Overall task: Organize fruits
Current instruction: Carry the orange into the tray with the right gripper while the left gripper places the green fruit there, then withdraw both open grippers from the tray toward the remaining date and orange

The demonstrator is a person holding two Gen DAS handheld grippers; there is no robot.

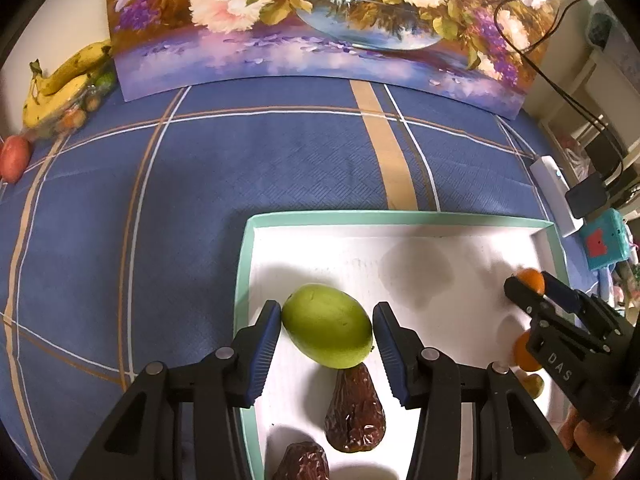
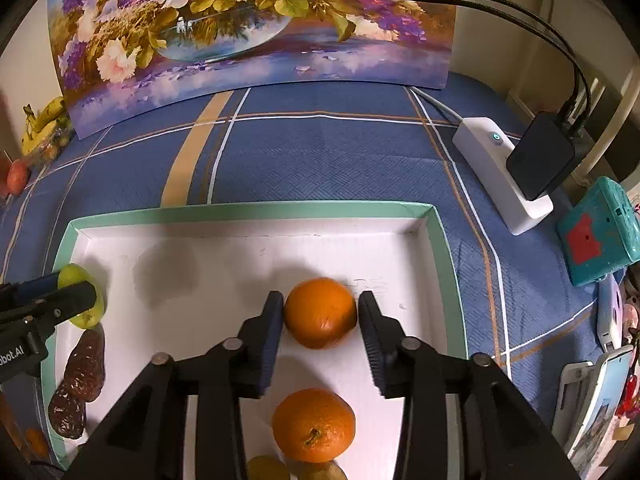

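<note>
A white tray with a mint-green rim (image 1: 400,218) (image 2: 248,210) lies on the blue checked cloth. My left gripper (image 1: 326,322) straddles a green oval fruit (image 1: 328,324) at the tray's left side; the left pad touches it, the right pad stands just clear. Two brown dates (image 1: 354,412) lie just behind it. My right gripper (image 2: 320,314) is shut on an orange (image 2: 320,312) resting low over the tray floor. A second orange (image 2: 314,424) lies nearer the camera. The green fruit also shows in the right wrist view (image 2: 78,276).
A floral painting (image 1: 304,20) leans at the back. Bananas (image 1: 60,80) and a red fruit (image 1: 14,156) lie at the far left. A white power strip (image 2: 500,168) with a black adapter, cables and a teal box (image 2: 596,236) sit on the right.
</note>
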